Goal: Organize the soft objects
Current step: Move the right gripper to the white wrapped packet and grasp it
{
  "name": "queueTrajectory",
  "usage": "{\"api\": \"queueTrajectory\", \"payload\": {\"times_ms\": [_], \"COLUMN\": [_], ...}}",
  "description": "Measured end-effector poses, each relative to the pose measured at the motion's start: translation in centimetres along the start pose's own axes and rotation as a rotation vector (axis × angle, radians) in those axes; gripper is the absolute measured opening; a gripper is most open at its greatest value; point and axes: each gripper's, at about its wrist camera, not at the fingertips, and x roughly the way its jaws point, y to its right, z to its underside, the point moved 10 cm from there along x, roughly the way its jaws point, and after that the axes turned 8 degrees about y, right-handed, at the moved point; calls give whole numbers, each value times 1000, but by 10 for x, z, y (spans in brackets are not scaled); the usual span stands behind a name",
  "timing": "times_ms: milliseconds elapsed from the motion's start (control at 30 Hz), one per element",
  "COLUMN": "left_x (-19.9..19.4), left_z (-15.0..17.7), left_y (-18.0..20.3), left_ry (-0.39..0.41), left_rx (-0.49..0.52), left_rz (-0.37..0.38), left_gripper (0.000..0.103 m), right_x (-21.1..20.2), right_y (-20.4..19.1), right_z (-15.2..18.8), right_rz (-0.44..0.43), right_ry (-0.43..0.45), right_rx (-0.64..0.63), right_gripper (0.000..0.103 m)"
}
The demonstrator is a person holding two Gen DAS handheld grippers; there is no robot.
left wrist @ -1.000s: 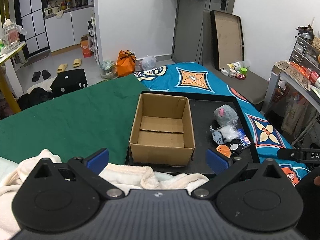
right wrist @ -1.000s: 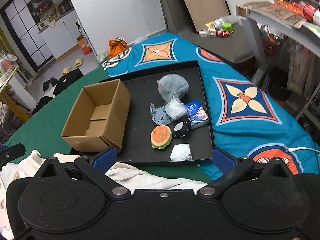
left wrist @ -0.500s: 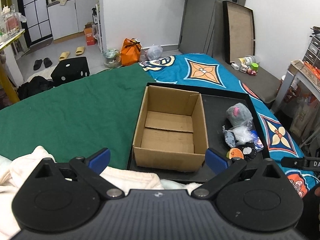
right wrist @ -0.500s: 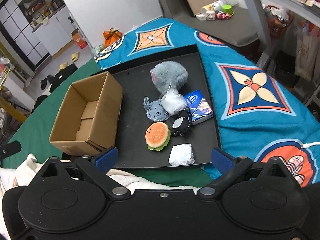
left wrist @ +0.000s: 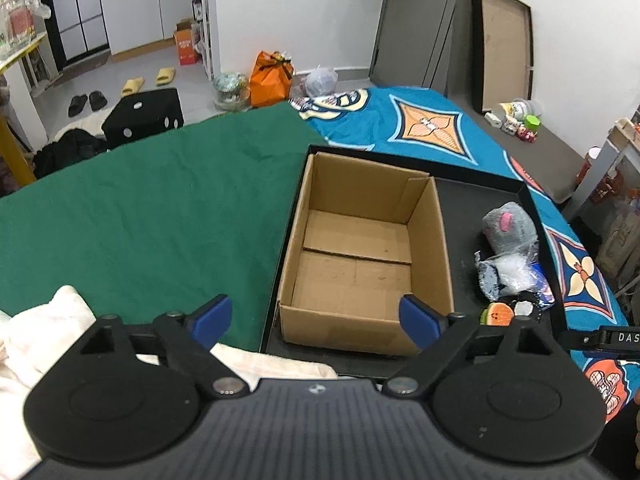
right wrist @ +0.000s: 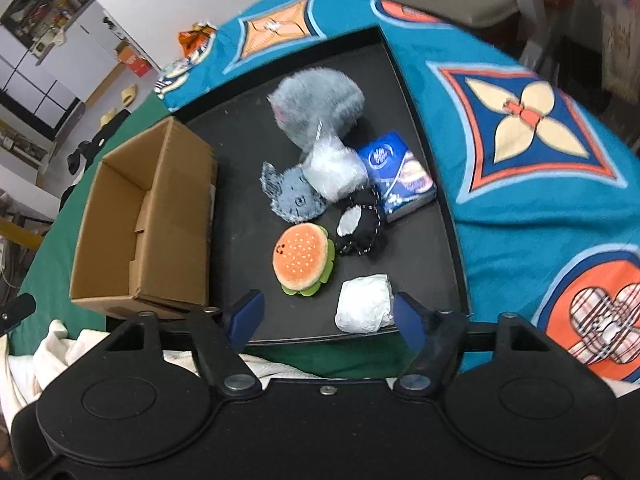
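Note:
An open, empty cardboard box [left wrist: 360,264] [right wrist: 148,220] stands at the left end of a black tray [left wrist: 472,208] [right wrist: 248,128]. Soft items lie on the right of the tray: a grey plush [right wrist: 316,104] [left wrist: 508,228], a clear bag of white stuffing [right wrist: 336,168], a blue-grey plush [right wrist: 292,196], a blue tissue pack [right wrist: 404,176], a black-and-white plush [right wrist: 360,224], a burger plush [right wrist: 302,256] and a white packet [right wrist: 364,304]. My left gripper [left wrist: 314,320] hovers over the box's near wall, its jaws closing and empty. My right gripper [right wrist: 327,318] hangs above the white packet with its jaws closing, pads off it.
A cream towel [left wrist: 48,320] [right wrist: 60,352] lies bunched at the near edge. Green cloth [left wrist: 140,208] covers the surface left of the tray, a blue patterned blanket [right wrist: 540,208] the right. Part of the right gripper [left wrist: 608,338] shows at the left wrist view's right edge.
Both grippers have come forward and down toward the tray, so the box and toys look larger. Both pairs of jaws have narrowed, the right pair more.

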Motion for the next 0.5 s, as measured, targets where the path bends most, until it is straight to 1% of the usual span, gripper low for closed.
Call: {"api": "queueTrajectory", "payload": {"times_ms": [100, 167, 267, 300, 433, 500], "left_x": [11, 20, 32, 36, 50, 56], "left_z": [-1, -1, 1, 2, 5, 7], "left_y": [-5, -9, -15, -16, -22, -25], "left_ry": [-18, -33, -54, -60, -85, -92], "left_rx": [-14, -24, -39, -43, -52, -55], "left_rz": [-5, -6, -10, -12, -9, -9], "left_gripper": [83, 76, 70, 69, 59, 57], "right_x": [14, 22, 33, 36, 50, 56], "right_y": [4, 6, 9, 9, 12, 15], "right_z": [1, 1, 2, 2, 5, 6], "right_rz": [16, 27, 50, 57, 86, 106], "right_ry": [-32, -46, -67, -72, -93, -102], "right_rx": [18, 23, 24, 19, 1, -9], "right_gripper": [61, 58, 58, 57, 54, 54]}}
